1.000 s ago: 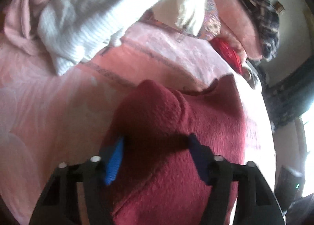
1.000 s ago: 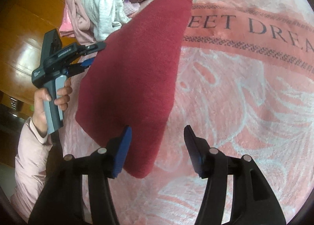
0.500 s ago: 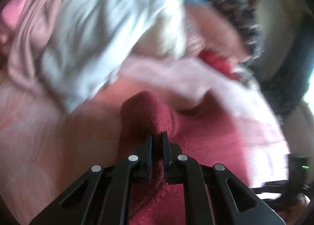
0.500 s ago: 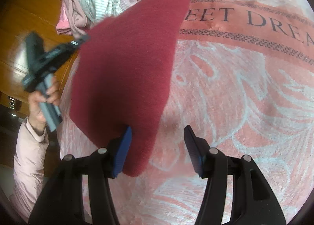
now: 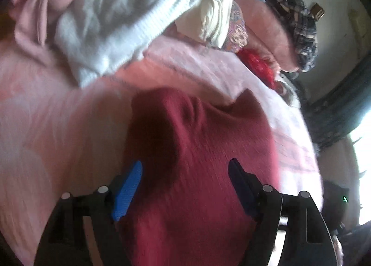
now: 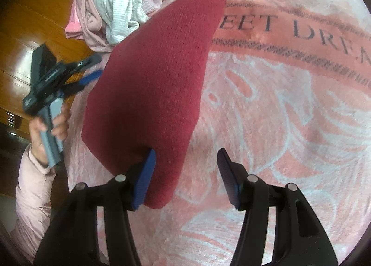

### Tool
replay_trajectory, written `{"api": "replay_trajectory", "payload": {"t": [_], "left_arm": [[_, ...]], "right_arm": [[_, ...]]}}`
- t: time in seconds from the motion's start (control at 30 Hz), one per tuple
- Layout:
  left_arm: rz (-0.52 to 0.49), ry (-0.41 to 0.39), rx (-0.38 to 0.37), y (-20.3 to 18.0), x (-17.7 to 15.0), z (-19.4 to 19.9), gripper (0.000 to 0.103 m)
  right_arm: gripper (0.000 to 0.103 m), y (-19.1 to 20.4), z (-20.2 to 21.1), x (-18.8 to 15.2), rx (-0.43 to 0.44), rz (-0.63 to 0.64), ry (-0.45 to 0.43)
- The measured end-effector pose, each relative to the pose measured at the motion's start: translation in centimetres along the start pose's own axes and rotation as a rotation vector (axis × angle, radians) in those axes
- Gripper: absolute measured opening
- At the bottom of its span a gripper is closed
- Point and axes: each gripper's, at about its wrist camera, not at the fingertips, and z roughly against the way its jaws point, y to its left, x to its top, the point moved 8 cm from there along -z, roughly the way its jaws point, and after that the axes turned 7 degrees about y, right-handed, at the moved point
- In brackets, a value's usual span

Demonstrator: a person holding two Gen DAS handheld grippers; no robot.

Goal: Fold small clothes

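The dark red knit garment (image 6: 153, 94) lies spread on the pink blanket (image 6: 278, 127) of a bed, a long folded panel running from just under the right tongs (image 6: 185, 179) away toward the heap of unfolded clothes (image 6: 113, 4) beyond the left tongs (image 5: 184, 183). The left tongs have just been opening; their jaws stand wide and released over the garment's near corner, cloth below them but not pinched, probably so the corner can settle flat. The right tongs stand part open, gripping nothing; their left pad overlaps the garment's rounded lower edge, the other pad sits over bare blanket. To the right of the right tongs the blanket is free, giving room to bring the panel over. Beyond the left tongs the heap crowds close, and the bed's edge falls to wooden floor (image 6: 30, 41) there.
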Motion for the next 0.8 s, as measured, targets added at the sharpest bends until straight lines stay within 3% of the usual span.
{"api": "replay_trajectory", "payload": {"t": [0.27, 0.47, 0.6, 0.8], "left_arm": [[-0.027, 0.076, 0.013, 1.7, -2.2, 0.5, 0.084], [0.005, 0.098, -0.036, 3.0, -2.2, 0.0, 0.084], [0.046, 0.112, -0.111, 3.1, -2.3, -1.0, 0.084], [0.022, 0.162, -0.094, 2.7, -2.4, -3.5, 0.086]], "right_arm": [[0.059, 0.9, 0.7, 1.7, -0.098, -0.009, 0.015], [0.059, 2.6, 0.3, 3.7, -0.111, 0.004, 0.018], [0.062, 3.6, -0.7, 4.7, -0.138, 0.017, 0.031], [0.069, 2.8, -1.5, 5.5, -0.139, -0.011, 0.040]]}}
